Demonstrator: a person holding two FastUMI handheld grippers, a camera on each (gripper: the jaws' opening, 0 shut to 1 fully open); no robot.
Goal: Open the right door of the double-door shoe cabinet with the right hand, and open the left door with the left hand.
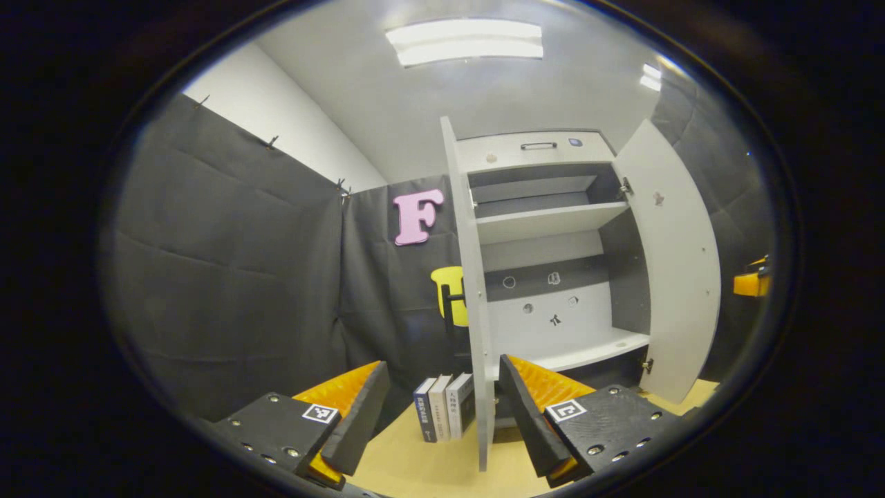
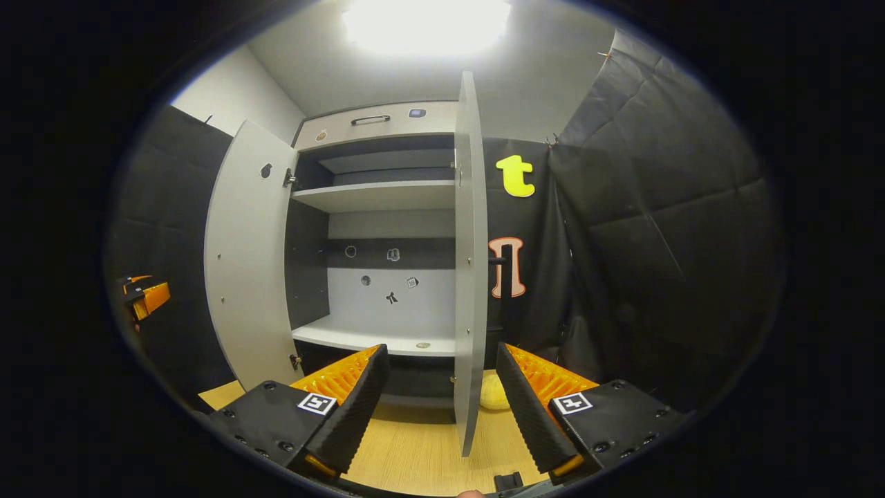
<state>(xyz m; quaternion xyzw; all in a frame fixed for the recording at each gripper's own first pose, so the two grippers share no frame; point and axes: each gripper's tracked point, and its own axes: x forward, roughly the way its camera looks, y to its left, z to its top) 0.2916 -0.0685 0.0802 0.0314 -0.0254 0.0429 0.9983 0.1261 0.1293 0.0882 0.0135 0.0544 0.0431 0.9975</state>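
- The shoe cabinet (image 2: 377, 197) stands at the back of the wooden tabletop (image 2: 415, 456), pale grey outside, with dark and light panels inside and two bare shelves.
- Both doors are swung wide. The left door (image 1: 477, 311) shows edge-on in the left gripper view; the right door (image 2: 470, 277) shows edge-on in the right gripper view.
- The left tool (image 1: 442, 415) is spread wide and holds nothing; the left door's edge stands between its fingers.
- The right tool (image 2: 439, 408) is likewise wide apart and empty, flanking the right door's edge.
- Three books (image 1: 442, 408) stand upright left of the cabinet.
- A yellowish object (image 2: 494, 393) behind the right door is half hidden; what it is cannot be told.
- Small marks on the back panel are too tiny to make out.
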